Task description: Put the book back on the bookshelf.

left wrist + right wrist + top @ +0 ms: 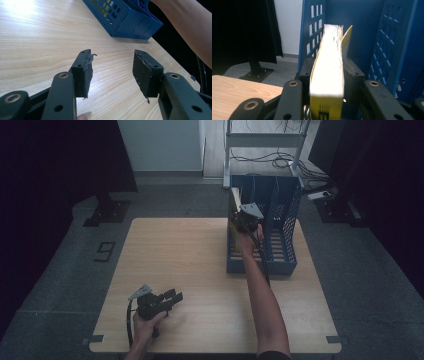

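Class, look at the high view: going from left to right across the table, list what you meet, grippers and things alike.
Left gripper, low on the bare wooden table → yellow book standing in the rack's leftmost slot → right gripper at the book → blue file rack.

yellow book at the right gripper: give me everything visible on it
The yellow book is a paperback by its look: yellow cover, a thick block of pale pages glaring in the light, and a dark barcode-like mark low on the cover. It stands upright on edge in the leftmost compartment of the blue file rack, page edges toward the camera, its far cover splayed slightly. The right gripper has a jaw on each side of it; whether the pads press on it cannot be told.
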`<state>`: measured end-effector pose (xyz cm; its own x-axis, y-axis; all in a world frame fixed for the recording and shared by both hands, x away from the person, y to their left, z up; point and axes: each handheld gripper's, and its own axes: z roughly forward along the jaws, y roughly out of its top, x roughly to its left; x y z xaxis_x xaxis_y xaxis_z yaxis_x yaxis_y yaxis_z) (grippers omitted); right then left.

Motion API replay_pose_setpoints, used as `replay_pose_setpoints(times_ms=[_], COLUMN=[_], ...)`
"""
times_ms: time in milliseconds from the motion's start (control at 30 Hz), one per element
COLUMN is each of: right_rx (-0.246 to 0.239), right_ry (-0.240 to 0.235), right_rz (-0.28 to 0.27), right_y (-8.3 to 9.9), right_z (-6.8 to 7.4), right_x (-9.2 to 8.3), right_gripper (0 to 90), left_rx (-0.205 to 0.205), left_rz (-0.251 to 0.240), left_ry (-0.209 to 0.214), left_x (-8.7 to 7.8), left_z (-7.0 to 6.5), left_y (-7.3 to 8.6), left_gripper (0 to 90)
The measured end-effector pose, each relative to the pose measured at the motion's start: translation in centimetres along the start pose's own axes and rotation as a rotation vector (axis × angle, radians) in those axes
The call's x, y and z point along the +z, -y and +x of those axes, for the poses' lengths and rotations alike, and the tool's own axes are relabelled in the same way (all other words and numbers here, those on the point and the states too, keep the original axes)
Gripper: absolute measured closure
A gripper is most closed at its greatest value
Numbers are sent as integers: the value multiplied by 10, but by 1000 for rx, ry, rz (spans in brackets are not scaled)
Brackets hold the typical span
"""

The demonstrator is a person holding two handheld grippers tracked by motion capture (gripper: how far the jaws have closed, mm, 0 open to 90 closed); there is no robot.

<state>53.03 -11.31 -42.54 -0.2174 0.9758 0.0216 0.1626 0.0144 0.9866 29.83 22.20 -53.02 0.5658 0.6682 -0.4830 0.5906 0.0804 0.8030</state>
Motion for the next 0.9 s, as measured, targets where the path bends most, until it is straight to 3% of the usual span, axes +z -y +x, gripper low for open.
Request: replay_pose_setpoints(times_ms=[200,400,900], right_rx=[-2,19,12], right_ry=[-11,-64,-161], right_rz=[-6,-20,-34], right_y=[1,-1,0], right_z=[-3,-5,9], right_x=[-12,-20,-34], right_gripper=[649,649,641], left_rx=[10,14,24], left_rz=[6,11,23], left_ry=[5,8,9], left_x=[2,4,7], left_z=[-3,-5,-9], left_y=[0,1,2], left_gripper=[501,501,501])
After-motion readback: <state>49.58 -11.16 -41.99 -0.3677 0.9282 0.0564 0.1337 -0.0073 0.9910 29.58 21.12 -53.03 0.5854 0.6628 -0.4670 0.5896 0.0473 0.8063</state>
